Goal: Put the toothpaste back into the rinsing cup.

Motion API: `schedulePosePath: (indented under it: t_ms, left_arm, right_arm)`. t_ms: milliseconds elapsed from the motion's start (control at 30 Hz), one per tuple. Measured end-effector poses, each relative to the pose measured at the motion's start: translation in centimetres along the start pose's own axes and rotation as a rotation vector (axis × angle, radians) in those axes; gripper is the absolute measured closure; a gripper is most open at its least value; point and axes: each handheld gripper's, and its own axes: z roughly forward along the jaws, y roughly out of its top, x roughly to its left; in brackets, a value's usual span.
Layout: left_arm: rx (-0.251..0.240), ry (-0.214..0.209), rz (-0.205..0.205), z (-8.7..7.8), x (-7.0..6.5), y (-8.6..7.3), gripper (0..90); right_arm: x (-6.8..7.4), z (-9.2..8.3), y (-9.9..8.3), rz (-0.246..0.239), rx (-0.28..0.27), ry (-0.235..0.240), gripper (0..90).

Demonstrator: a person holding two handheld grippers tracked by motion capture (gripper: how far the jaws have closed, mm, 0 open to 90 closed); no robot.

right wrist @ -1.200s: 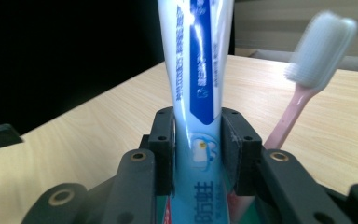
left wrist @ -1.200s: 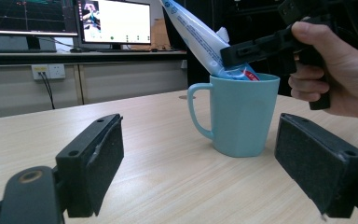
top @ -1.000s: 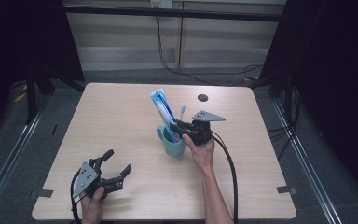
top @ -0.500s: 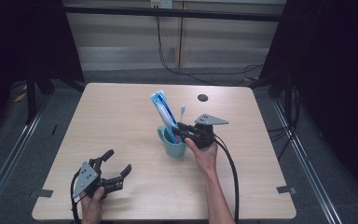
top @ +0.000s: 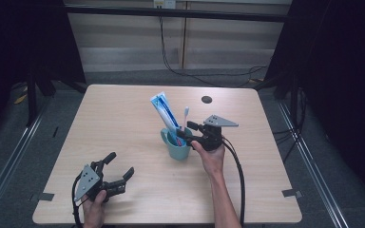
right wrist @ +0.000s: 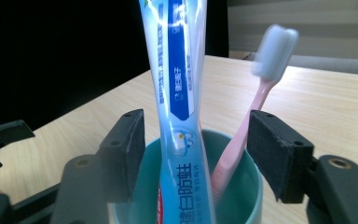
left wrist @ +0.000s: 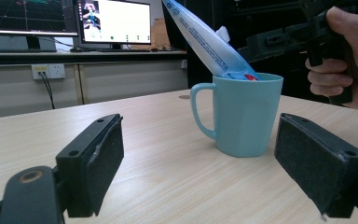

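L gripper (top: 119, 168) sits at the front-left of the table (top: 123, 118), held low in the person's left hand (top: 95, 209) — jaws spread wide, nothing between them, pads touching nothing. In the left gripper view its two black jaws frame bare tabletop w/ the teal mug (left wrist: 242, 114) standing upright well ahead of them, handle toward that view's left.

Mid-table: the mug (top: 177, 145) holds a blue-and-white toothpaste tube (top: 164, 111), leaning up and to the left in the high view, and a pink toothbrush (top: 184, 121) w/ white bristles standing on the tube's right. Both rest inside the mug, tops sticking out above the rim.

R gripper (top: 186, 133) is just beside the mug on its right side, held in the right hand (top: 211, 156), jaws pointing left over the rim. Its jaws have just been opening — now about halfway apart. In the right gripper view the tube (right wrist: 179, 84) and toothbrush (right wrist: 256, 102) stand between the jaws above the mug (right wrist: 242, 205); the tube is clear of the pad on its side, and the brush handle runs close by the other pad — can't tell if it touches. Nothing is clamped.
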Motion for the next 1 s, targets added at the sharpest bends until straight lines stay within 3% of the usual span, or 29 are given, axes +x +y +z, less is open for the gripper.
schedulePosePath:
  t_ms: [133, 267, 833, 1000]
  left_arm:
    - [-0.001, 0.001, -0.002, 0.0, 0.0, 0.0, 15.7]
    - [-0.001, 0.001, -0.001, 0.0, 0.0, 0.0, 15.8]
    - [0.002, 0.005, -0.001, 0.0, 0.0, 0.0, 15.8]
    - [0.004, 0.005, 0.000, 0.0, 0.0, 0.0, 15.8]
  right_arm:
    - [0.2, -0.6, 0.2, 0.011, -0.014, -0.016, 24.9]
    - [0.2, -1.1, 0.3, 0.000, -0.005, -0.046, 20.5]
    - [-0.8, -3.6, -0.3, 0.017, -0.018, -0.095, 17.0]
    - [-0.5, -4.7, -0.2, -0.006, -0.035, -0.109, 16.8]
